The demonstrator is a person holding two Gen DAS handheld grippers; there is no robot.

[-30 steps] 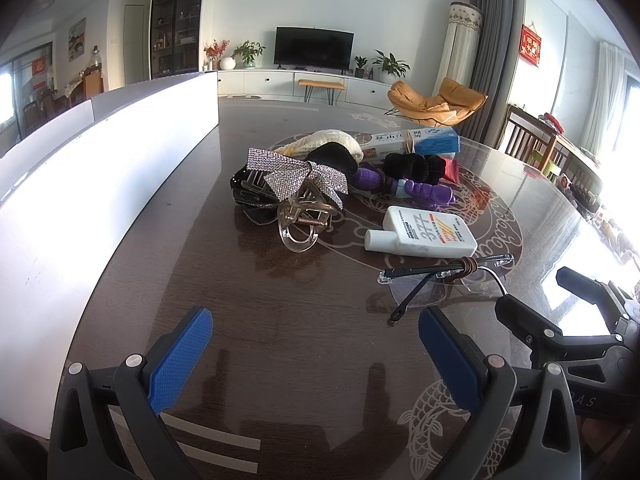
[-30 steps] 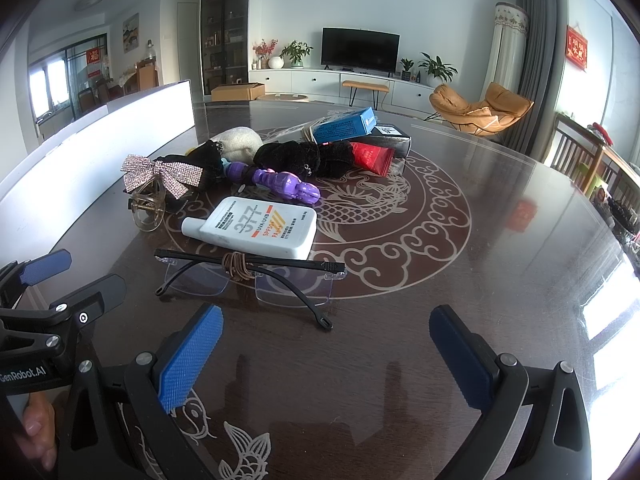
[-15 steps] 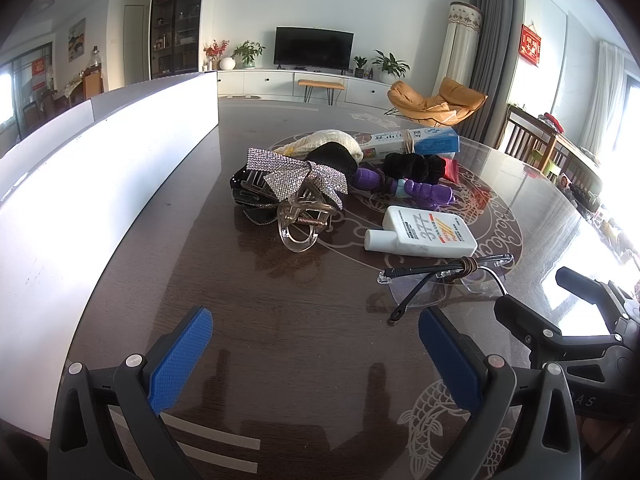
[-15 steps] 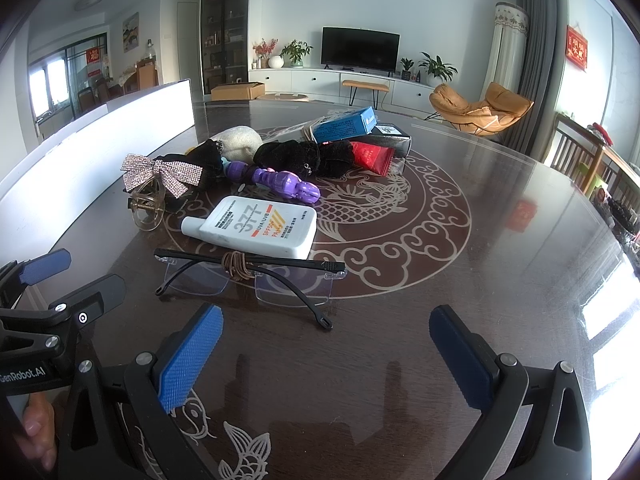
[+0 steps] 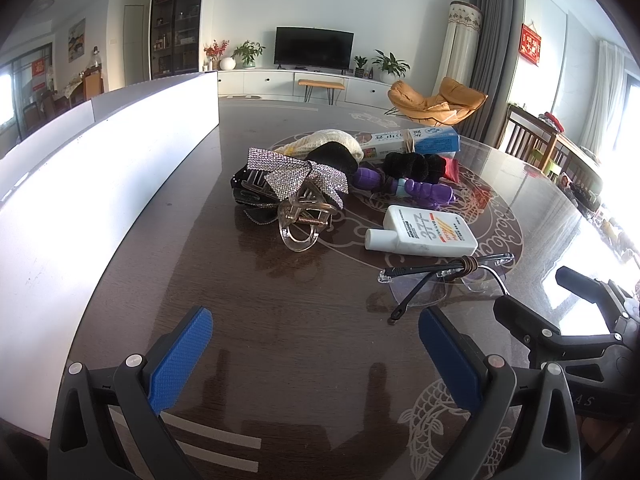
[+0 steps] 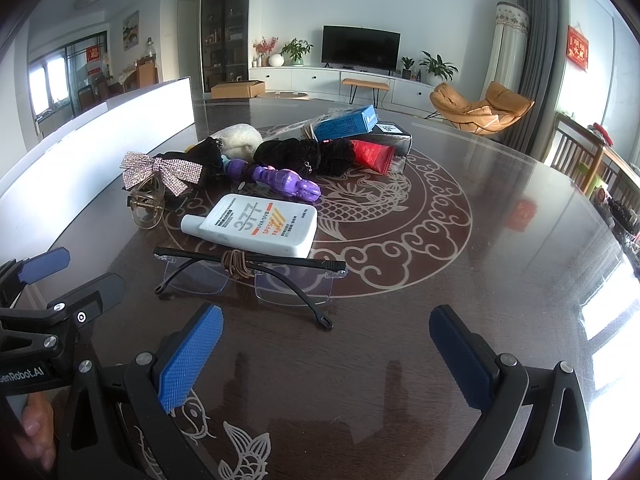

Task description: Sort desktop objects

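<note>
Here, from left to right: the left gripper [image 5: 314, 344] hovers low over the table [image 5: 180, 240], jaws spread and empty; the right gripper [image 6: 326, 346] beside it is likewise parted and empty. The eyeglasses [image 6: 248, 278] lie on the table just ahead of the right gripper, long axis crosswise to its fingers, temples folded toward it; this gripper is judged the nearer. Behind them lie the white bottle [image 6: 256, 226] and a heap of hair accessories [image 6: 162, 170]. Items at the back of the heap overlap and are hard to identify; where sorted items should go cannot be told.
</note>
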